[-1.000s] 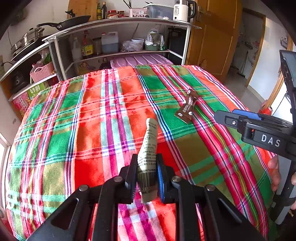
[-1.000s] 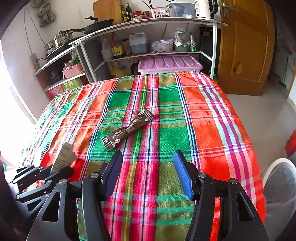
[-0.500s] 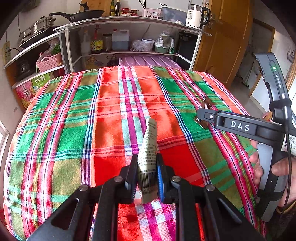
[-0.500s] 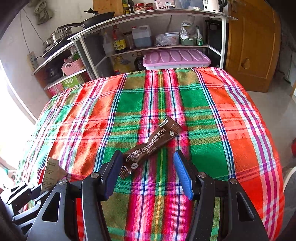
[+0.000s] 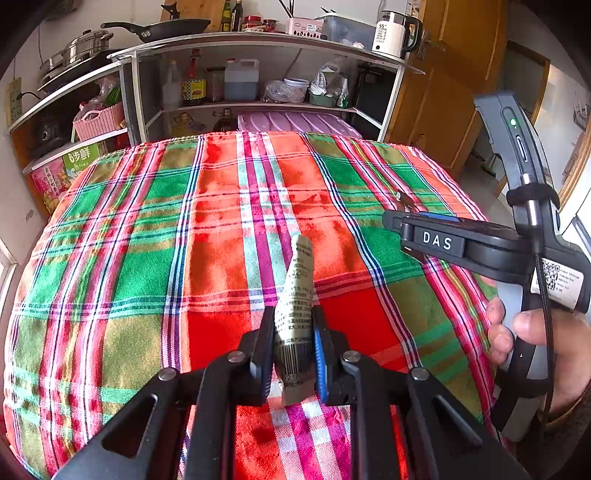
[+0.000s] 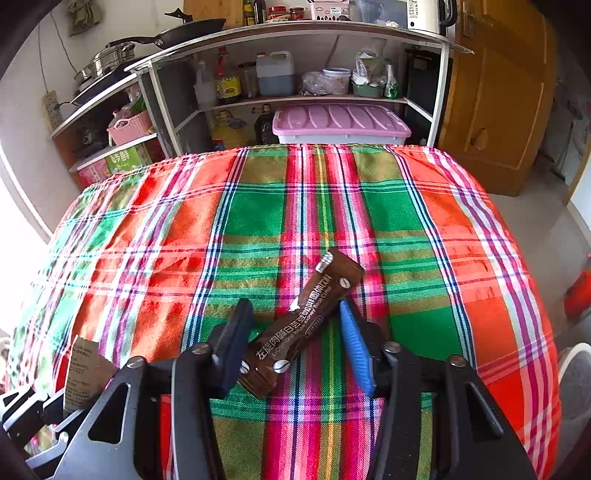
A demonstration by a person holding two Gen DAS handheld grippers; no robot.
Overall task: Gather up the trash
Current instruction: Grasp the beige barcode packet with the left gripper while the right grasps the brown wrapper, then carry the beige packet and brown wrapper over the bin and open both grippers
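My left gripper (image 5: 291, 332) is shut on a pale printed wrapper (image 5: 297, 295) and holds it above the plaid tablecloth (image 5: 147, 229). That wrapper also shows at the lower left of the right wrist view (image 6: 83, 369). My right gripper (image 6: 291, 325) is open, its two fingers on either side of a brown snack wrapper (image 6: 303, 325) that lies flat on the tablecloth (image 6: 424, 229). In the left wrist view the right gripper (image 5: 413, 225) is at the right, and only a tip of the brown wrapper (image 5: 404, 199) shows behind it.
A metal shelf rack (image 6: 295, 33) with bottles, pans and a kettle stands behind the table. A pink-lidded box (image 6: 340, 120) sits under it. A white bin (image 6: 576, 387) stands at the table's right. A wooden door (image 6: 498, 92) is at the far right.
My right gripper has moved forward until the brown wrapper lies between its open fingers. My left gripper has kept its hold on the pale wrapper and shifted a little.
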